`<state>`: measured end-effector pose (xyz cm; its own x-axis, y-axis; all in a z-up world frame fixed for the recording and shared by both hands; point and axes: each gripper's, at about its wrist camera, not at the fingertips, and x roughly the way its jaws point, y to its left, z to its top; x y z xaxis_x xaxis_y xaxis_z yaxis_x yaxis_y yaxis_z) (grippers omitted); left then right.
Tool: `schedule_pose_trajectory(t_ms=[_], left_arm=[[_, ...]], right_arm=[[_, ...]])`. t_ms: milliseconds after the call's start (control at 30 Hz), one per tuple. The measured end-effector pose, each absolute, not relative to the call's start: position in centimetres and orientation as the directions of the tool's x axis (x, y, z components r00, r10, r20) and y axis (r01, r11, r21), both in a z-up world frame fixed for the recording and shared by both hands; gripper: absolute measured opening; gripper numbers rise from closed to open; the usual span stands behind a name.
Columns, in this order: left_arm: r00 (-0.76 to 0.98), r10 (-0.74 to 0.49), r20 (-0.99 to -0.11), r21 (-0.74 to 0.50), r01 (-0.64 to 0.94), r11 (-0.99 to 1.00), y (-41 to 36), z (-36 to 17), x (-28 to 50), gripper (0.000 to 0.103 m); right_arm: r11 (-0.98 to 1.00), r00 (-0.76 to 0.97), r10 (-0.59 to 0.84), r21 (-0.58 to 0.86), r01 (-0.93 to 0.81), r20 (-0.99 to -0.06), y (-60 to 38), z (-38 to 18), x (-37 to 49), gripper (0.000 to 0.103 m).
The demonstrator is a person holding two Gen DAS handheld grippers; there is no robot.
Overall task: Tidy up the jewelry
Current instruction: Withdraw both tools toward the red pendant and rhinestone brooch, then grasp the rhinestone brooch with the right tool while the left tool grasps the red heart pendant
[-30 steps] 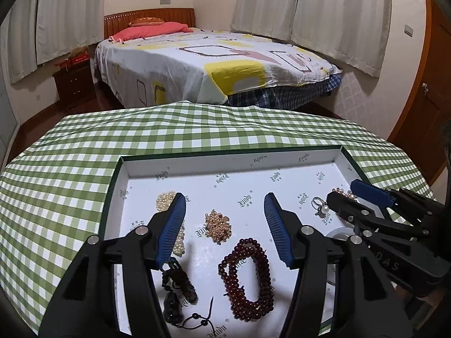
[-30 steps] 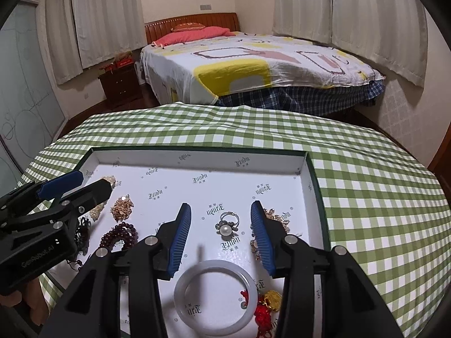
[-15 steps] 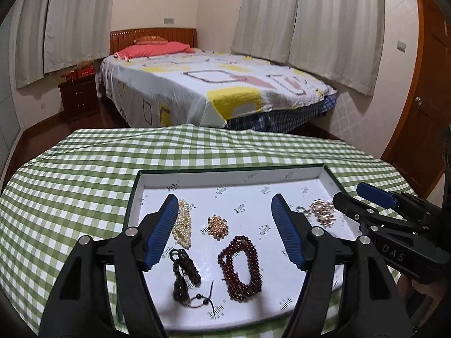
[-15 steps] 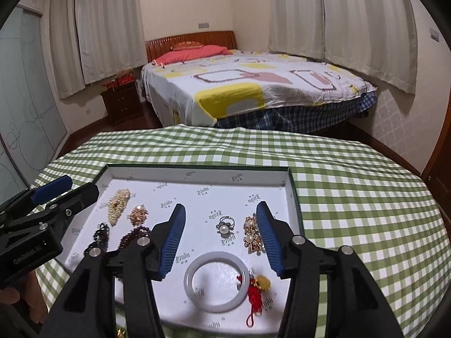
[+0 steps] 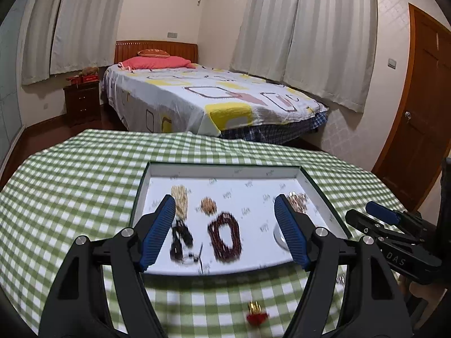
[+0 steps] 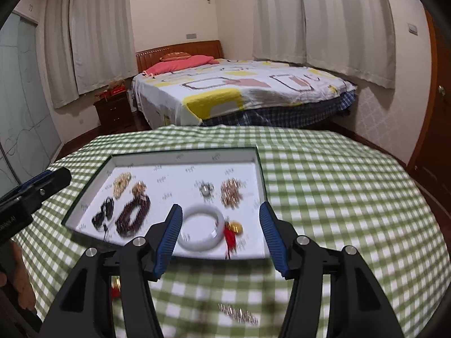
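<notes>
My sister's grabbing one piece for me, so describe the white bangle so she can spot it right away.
On the green checked tablecloth sits a shallow white tray. The white bangle lies flat by its near edge, beside a red-tasselled gold charm. It's the only plain, smooth, solid ring; everything else is beaded or sparkly.

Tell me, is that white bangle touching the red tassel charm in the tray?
Cannot tell. In the right wrist view the white bangle and red tassel charm sit right together, but motion blur hides any gap or contact.

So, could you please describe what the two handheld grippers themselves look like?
Both the left gripper and right gripper share one design: black angular frames with silver screws and two fingers faced with ribbed blue pads. White lettering marks each body.
</notes>
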<state>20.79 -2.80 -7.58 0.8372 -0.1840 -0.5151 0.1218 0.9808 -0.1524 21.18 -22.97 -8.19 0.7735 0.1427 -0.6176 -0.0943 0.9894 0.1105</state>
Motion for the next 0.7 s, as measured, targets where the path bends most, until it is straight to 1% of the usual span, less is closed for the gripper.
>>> schedule_pose_trajectory(t_ms=[400,567,700], left_arm=[[0.781,-0.177,-0.6,-0.138,0.117,0.984,-2.9,-11.1,16.5,0.071],[0.766,-0.173,-0.619,-0.132,0.116,0.984,-3.0,-11.9,16.0,0.071],[0.766,-0.174,-0.619,-0.13,0.118,0.984,-3.1,-11.8,16.0,0.071]], right_arm=[[0.991,0.667,0.132,0.123,-0.061,-0.733,-24.3,-14.2,18.2,0.056],[0.987,0.617,0.156,0.145,-0.068,-0.771,-24.4,-15.6,18.6,0.056],[0.986,0.609,0.166,0.15,-0.079,-0.775,-23.9,-15.6,18.2,0.056]])
